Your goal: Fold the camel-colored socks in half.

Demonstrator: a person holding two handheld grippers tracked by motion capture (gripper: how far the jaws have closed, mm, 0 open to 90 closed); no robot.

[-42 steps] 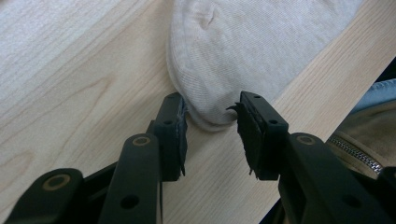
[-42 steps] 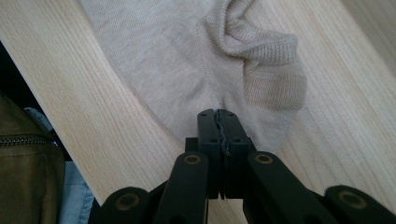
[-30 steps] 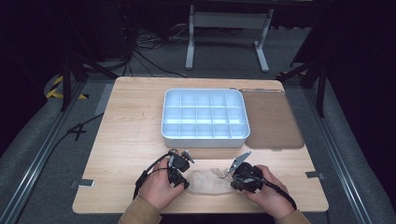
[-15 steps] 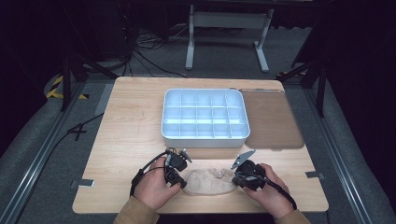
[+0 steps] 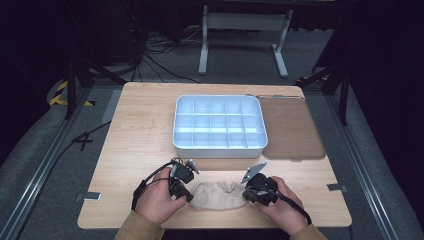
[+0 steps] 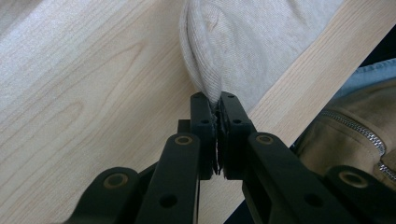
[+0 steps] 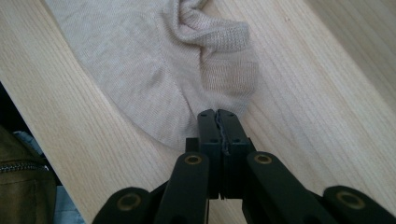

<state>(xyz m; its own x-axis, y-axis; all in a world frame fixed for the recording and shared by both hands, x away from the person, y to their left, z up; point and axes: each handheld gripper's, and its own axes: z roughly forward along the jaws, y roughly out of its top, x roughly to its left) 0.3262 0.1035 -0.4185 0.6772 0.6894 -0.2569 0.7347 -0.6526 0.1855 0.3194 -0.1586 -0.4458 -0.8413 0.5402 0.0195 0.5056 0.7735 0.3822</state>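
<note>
A beige ankle sock (image 5: pixel 218 196) lies stretched flat near the table's front edge, between my two grippers. My left gripper (image 5: pixel 189 197) is at its left end, and in the left gripper view the jaws (image 6: pixel 214 100) are shut on a pinched fold of the sock (image 6: pixel 243 46). My right gripper (image 5: pixel 246 196) is at the sock's right end. In the right gripper view its jaws (image 7: pixel 217 116) are shut on the rim of the sock (image 7: pixel 140 70), just below the ribbed cuff, which is bunched and folded over.
A white tray (image 5: pixel 219 146) divided into several compartments stands in the middle of the wooden table (image 5: pixel 140 130). A brown mat (image 5: pixel 290 127) lies to its right. The table's front edge is close behind both hands.
The two grippers have drawn slightly apart and the sock, crumpled a second ago, now lies flatter and more stretched between them.
</note>
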